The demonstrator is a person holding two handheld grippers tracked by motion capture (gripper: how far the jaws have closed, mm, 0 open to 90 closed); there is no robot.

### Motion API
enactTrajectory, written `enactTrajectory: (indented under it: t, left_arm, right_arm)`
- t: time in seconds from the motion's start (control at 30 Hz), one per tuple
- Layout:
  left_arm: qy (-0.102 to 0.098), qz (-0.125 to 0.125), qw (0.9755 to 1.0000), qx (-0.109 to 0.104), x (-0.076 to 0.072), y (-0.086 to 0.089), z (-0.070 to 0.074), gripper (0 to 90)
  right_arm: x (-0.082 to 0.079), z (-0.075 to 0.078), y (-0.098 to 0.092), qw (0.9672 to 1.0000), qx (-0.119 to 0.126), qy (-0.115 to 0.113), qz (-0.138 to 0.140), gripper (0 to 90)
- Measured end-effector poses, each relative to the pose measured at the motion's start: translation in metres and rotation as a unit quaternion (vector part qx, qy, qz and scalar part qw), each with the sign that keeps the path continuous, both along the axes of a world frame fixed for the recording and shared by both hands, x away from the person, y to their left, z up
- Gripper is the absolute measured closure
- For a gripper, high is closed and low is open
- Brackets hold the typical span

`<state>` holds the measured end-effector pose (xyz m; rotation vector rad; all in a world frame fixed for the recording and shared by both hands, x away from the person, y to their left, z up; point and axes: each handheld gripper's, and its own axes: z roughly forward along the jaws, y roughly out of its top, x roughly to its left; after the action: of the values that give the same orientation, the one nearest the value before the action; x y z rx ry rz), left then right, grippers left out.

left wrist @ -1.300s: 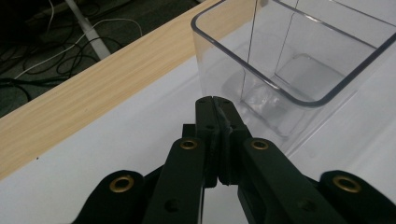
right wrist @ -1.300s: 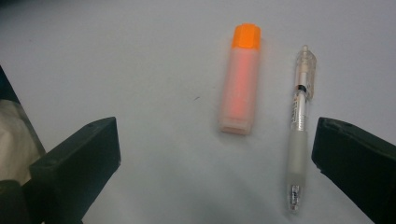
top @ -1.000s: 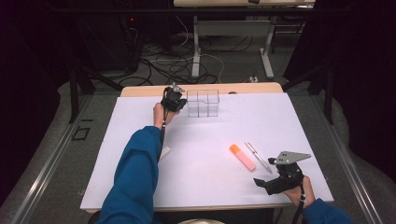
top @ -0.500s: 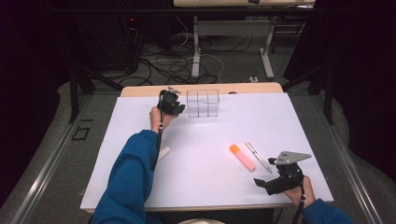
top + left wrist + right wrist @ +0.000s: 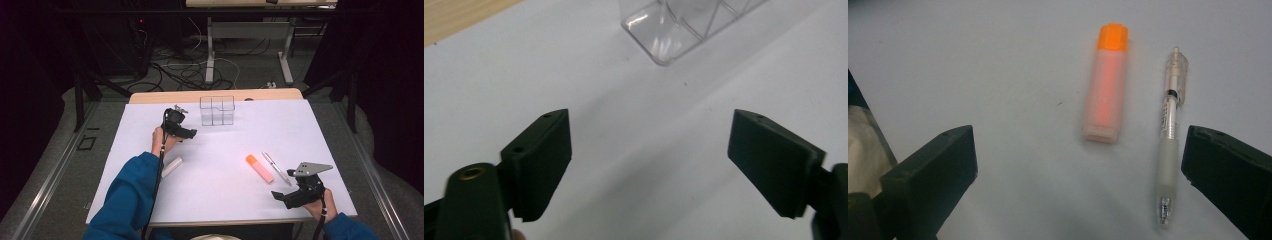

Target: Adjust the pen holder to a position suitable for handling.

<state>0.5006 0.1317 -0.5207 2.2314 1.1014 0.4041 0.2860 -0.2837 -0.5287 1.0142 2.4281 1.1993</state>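
A clear plastic organizer box (image 5: 217,111) with compartments stands at the back of the white table (image 5: 225,205). My left gripper (image 5: 192,134) hovers to its near left. Its jaws have just been opening and nothing is between them. In the left gripper view the left gripper (image 5: 650,114) is wide open over bare table, with the box corner (image 5: 674,30) ahead. An orange highlighter (image 5: 259,168) and a clear pen (image 5: 276,168) lie side by side at the right. My right gripper (image 5: 276,196) stands open just short of them. The right gripper view shows the highlighter (image 5: 1105,95) and pen (image 5: 1170,135) ahead of the right gripper (image 5: 1079,131).
A small white block (image 5: 171,166) lies beside the left forearm's blue sleeve (image 5: 127,195). The table's wooden back edge (image 5: 165,95) runs behind the box. Cables and desk legs cover the floor beyond.
My left gripper has drawn back from beside the clear box toward the person and slightly left. The right gripper, highlighter and pen have not moved.
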Motion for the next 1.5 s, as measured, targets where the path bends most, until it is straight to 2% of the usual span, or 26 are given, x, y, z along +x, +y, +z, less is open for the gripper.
enactTrajectory:
  t: [0.17, 0.23, 0.43, 0.7, 0.83, 0.9, 1.13, 1.27, 1.5]
  left_arm:
    - [-0.001, -0.028, 0.9996, -0.003, -0.019, -0.001, -0.001, 12.0]
    - [-0.005, -0.040, 0.9992, -0.003, -0.026, -0.002, 0.001, 9.8]
    - [-0.015, -0.060, 0.9981, -0.005, -0.048, -0.001, 0.008, 5.6]
    - [-0.012, -0.086, 0.9961, 0.013, -0.094, 0.000, 0.005, 0.1]
    - [-0.006, -0.095, 0.9954, 0.008, -0.111, 0.001, 0.002, 0.0]
    - [-0.007, -0.103, 0.9945, 0.016, -0.118, 0.002, 0.002, 0.0]
    - [-0.018, -0.107, 0.9940, 0.015, -0.140, 0.005, 0.001, 0.0]
    - [-0.020, -0.111, 0.9934, 0.019, -0.149, 0.008, 0.001, 0.0]
    - [-0.024, -0.111, 0.9934, 0.014, -0.160, 0.014, 0.000, 0.0]
  right_arm:
    - [0.000, 0.000, -0.001, 1.0000, -0.001, -0.001, 0.000, 1.1]
    - [-0.001, 0.001, 0.000, 1.0000, -0.004, 0.005, -0.002, 1.1]
    - [-0.001, 0.000, 0.001, 1.0000, -0.002, 0.005, -0.003, 1.1]
    - [-0.002, 0.001, 0.000, 1.0000, -0.005, 0.005, -0.002, 1.2]
    - [-0.002, 0.000, 0.001, 1.0000, -0.003, 0.001, -0.005, 1.2]
    - [-0.002, 0.000, 0.001, 1.0000, -0.004, 0.004, -0.005, 1.3]
    - [-0.001, -0.001, 0.001, 1.0000, -0.006, 0.004, -0.005, 1.3]
    - [-0.001, 0.000, 0.001, 1.0000, -0.008, 0.003, -0.003, 1.3]
    - [0.000, -0.002, 0.002, 0.9999, -0.006, 0.005, -0.006, 1.3]
